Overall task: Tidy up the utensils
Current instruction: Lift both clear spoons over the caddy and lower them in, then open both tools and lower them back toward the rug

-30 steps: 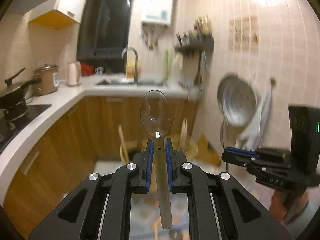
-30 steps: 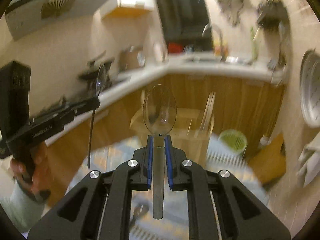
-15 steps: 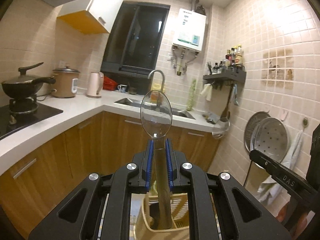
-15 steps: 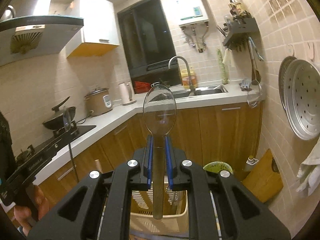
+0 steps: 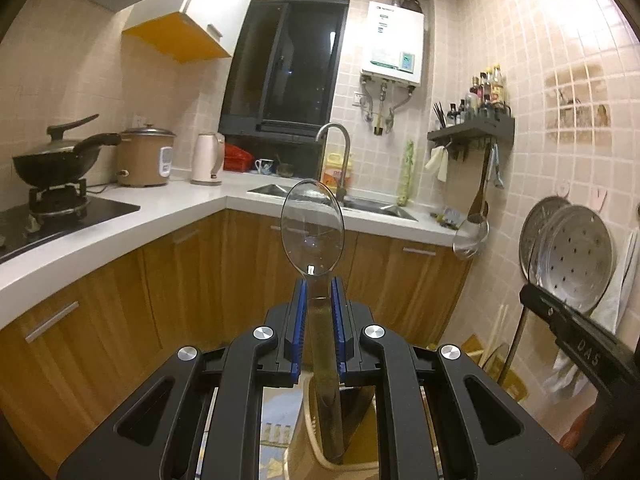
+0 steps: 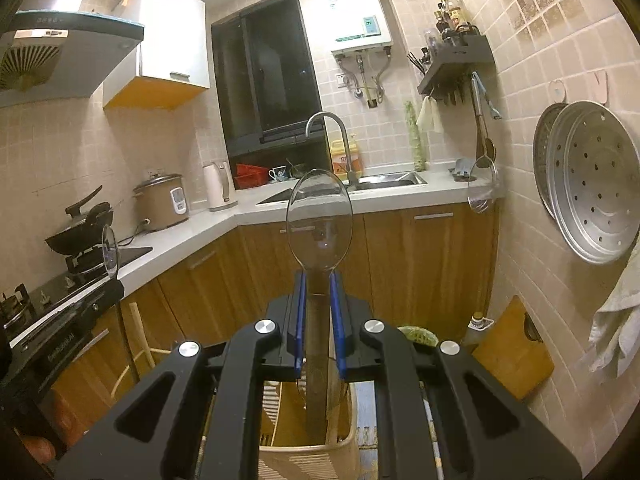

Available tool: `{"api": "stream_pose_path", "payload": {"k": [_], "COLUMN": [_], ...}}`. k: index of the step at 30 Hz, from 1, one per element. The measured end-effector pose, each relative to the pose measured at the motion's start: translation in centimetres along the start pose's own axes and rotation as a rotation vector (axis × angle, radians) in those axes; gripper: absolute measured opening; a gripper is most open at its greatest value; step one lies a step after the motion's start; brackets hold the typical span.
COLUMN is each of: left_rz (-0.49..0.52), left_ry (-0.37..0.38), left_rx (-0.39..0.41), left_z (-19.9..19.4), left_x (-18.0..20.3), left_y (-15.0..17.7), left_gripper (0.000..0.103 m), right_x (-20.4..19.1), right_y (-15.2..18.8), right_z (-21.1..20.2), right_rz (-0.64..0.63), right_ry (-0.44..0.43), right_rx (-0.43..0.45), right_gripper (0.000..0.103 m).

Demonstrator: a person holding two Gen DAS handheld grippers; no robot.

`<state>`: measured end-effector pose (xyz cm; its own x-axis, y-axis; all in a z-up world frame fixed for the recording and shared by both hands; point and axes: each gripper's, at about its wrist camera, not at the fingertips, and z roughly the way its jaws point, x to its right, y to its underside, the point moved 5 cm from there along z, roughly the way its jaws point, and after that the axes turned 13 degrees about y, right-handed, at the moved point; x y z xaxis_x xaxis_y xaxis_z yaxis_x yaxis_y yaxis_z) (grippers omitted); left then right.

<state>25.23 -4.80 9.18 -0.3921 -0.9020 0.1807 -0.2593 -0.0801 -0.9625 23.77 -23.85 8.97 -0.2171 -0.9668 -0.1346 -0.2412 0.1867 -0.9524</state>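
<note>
My left gripper [image 5: 318, 296] is shut on a clear plastic spoon [image 5: 313, 226], bowl up, its handle reaching down into a beige utensil holder [image 5: 310, 446] below. My right gripper [image 6: 318, 294] is shut on a second clear spoon [image 6: 319, 220], bowl up, its handle hanging over a beige slatted holder [image 6: 308, 460]. The right gripper shows at the right edge of the left wrist view [image 5: 576, 336]. The left gripper shows at the left of the right wrist view [image 6: 64, 320], with its spoon bowl [image 6: 110, 250] above it.
An L-shaped white counter [image 5: 172, 204] over wooden cabinets carries a wok [image 5: 56, 160], a rice cooker [image 5: 146, 156], a kettle [image 5: 208, 158] and a sink [image 5: 332, 200]. Steamer trays [image 6: 588, 184], a towel [image 6: 616, 324] and a cutting board [image 6: 512, 348] stand on the right wall side.
Both cameras have tilted up from the floor to the counter and wall. Both spoons stay gripped, and the holders now lie directly beneath the handles.
</note>
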Motion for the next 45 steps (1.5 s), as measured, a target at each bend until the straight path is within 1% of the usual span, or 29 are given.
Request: {"api": "stream_pose_path", "payload": {"k": [5, 8, 9, 10, 11, 12, 13, 15, 17, 19, 22, 24, 25, 27, 29, 31, 33, 36, 37, 38, 39, 40, 42, 45], "left_rz": [-0.007, -0.008, -0.004, -0.001, -0.002, -0.004, -0.012, -0.034, -0.086, -0.116, -0.14, -0.145, -0.146, -0.15, -0.167, -0.178, -0.192, -0.218, -0.215, -0.2, -0.185, -0.167, -0.163, -0.178], "left_ry": [0.013, 0.025, 0.023, 0.025, 0.036, 0.048, 0.066, 0.079, 0.1, 0.114, 0.113, 0.117, 0.12, 0.129, 0.154, 0.174, 0.192, 0.232, 0.244, 0.252, 0.249, 0.244, 0.235, 0.281], "left_rx": [-0.019, -0.035, -0.04, -0.046, -0.068, -0.084, -0.109, -0.126, -0.129, -0.124, -0.119, -0.135, -0.152, -0.211, -0.285, -0.354, -0.47, -0.62, -0.666, -0.727, -0.763, -0.802, -0.831, -0.854], "left_z": [-0.3, -0.7, -0.8, -1.0, -1.1, -1.2, -1.4, -2.0, -3.2, -4.2, -5.9, -6.7, -7.2, -8.1, -9.2, -10.1, -10.7, -10.8, -10.6, -10.3, -10.2, -10.1, -10.3, -11.0], "left_x": [-0.2, -0.2, -0.2, -0.2, -0.3, -0.4, -0.5, -0.9, -1.7, -2.1, -2.7, -2.7, -2.6, -2.4, -2.1, -1.9, -1.8, -1.6, -1.5, -1.2, -1.0, -0.8, -0.6, 0.0], "left_y": [0.9, 1.4, 1.6, 1.8, 2.1, 2.3, 2.7, 3.0, 3.1, 3.0, 2.4, 2.3, 2.3, 2.3, 2.6, 3.1, 4.5, 7.7, 8.9, 10.8, 12.1, 13.7, 15.9, 18.1], "left_gripper": [0.011, 0.012, 0.013, 0.018, 0.022, 0.03, 0.035, 0.035, 0.035, 0.035, 0.035, 0.035, 0.035, 0.035, 0.035, 0.035, 0.035, 0.035, 0.035, 0.035, 0.035, 0.035, 0.034, 0.034], "right_x": [-0.1, -0.1, -0.2, -0.3, -0.2, -0.2, -0.1, 0.7, 1.6, 2.5, 3.8, 4.3, 4.4, 4.1, 3.7, 3.0, 2.3, 1.4, 0.8, 0.3, -0.3, -0.7, -1.3, -2.4], "right_y": [0.7, 1.0, 1.2, 1.4, 1.5, 1.8, 1.9, 1.9, 1.8, 1.7, 1.8, 1.8, 1.8, 1.9, 2.0, 2.6, 3.9, 7.2, 9.3, 10.5, 12.3, 13.6, 15.5, 18.3], "right_z": [-0.5, -1.2, -1.3, -1.5, -1.6, -1.7, -1.8, -2.4, -3.1, -3.7, -4.4, -4.9, -5.6, -6.7, -7.9, -9.3, -10.1, -10.5, -10.6, -10.7, -10.8, -10.8, -10.8, -10.6], "right_rz": [-0.01, -0.028, -0.043, -0.052, -0.058, -0.065, -0.064, -0.038, -0.012, 0.001, 0.035, 0.05, 0.053, 0.034, 0.001, -0.046, -0.079, -0.102, -0.096, -0.089, -0.089, -0.103, -0.131, -0.178], "right_ry": [-0.007, 0.01, -0.001, -0.017, -0.03, -0.056, -0.07, -0.091, -0.097, -0.095, -0.095, -0.102, -0.117, -0.132, -0.138, -0.158, -0.182, -0.239, -0.301, -0.345, -0.391, -0.4, -0.385, -0.377], "right_rx": [-0.013, -0.006, -0.018, -0.035, -0.053, -0.085, -0.102, -0.129, -0.136, -0.141, -0.171, -0.193, -0.215, -0.253, -0.286, -0.346, -0.435, -0.612, -0.716, -0.768, -0.843, -0.888, -0.94, -1.029], "right_gripper": [0.01, 0.011, 0.011, 0.011, 0.012, 0.013, 0.015, 0.015, 0.016, 0.016, 0.016, 0.016, 0.016, 0.016, 0.016, 0.016, 0.016, 0.016, 0.017, 0.018, 0.019, 0.02, 0.02, 0.023]}}
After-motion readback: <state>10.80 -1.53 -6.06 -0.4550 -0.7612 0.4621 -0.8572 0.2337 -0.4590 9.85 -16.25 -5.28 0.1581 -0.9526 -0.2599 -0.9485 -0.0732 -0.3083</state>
